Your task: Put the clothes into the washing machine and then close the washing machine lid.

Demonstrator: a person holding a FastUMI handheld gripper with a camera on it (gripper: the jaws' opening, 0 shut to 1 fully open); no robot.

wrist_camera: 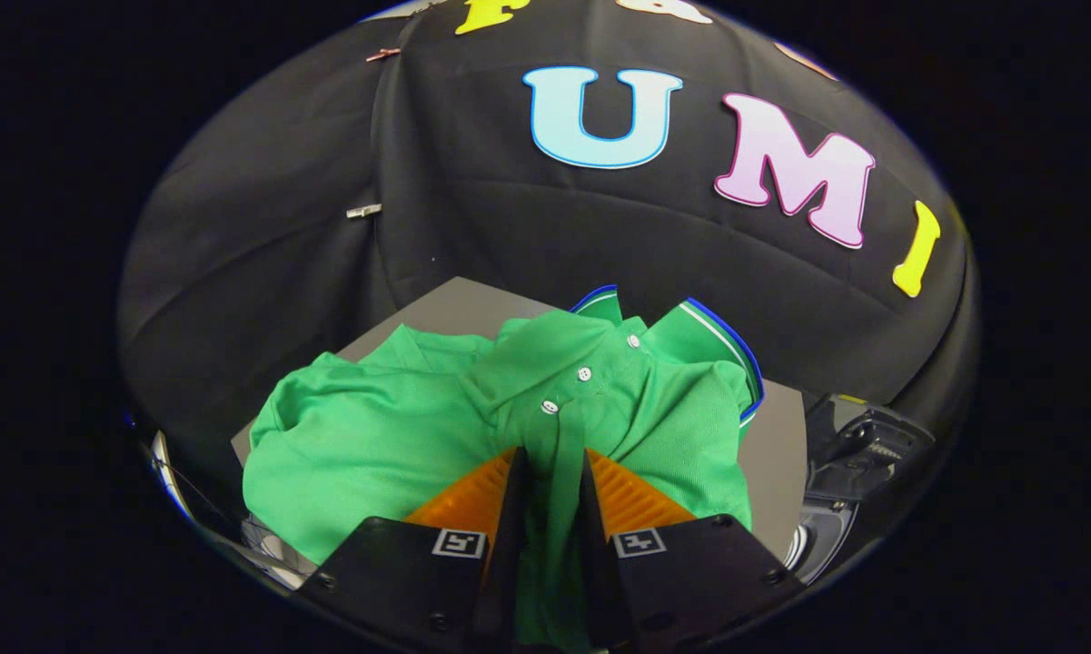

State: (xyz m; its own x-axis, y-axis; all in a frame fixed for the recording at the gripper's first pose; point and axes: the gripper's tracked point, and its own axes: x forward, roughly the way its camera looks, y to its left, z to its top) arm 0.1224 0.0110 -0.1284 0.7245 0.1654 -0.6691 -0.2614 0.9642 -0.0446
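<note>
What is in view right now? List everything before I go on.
shirt: one, green with white buttons and blue-edged collar, lying bunched on the table, a fold of it between the fingers
table: one, grey, under the shirt
black device: one, just past the table's edge beside the shirt; cannot tell what it is
white rim: one curved piece, beside the table on the other side; cannot tell what it belongs to
hand-held gripper: one, fingers pressed on the shirt's placket fold

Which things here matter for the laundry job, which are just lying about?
Job:
- green polo shirt with white buttons, a fold pinched between the fingers
- gripper, shut on it

Lying about:
- grey flat tabletop under the shirt
- black device beside the tabletop
</note>
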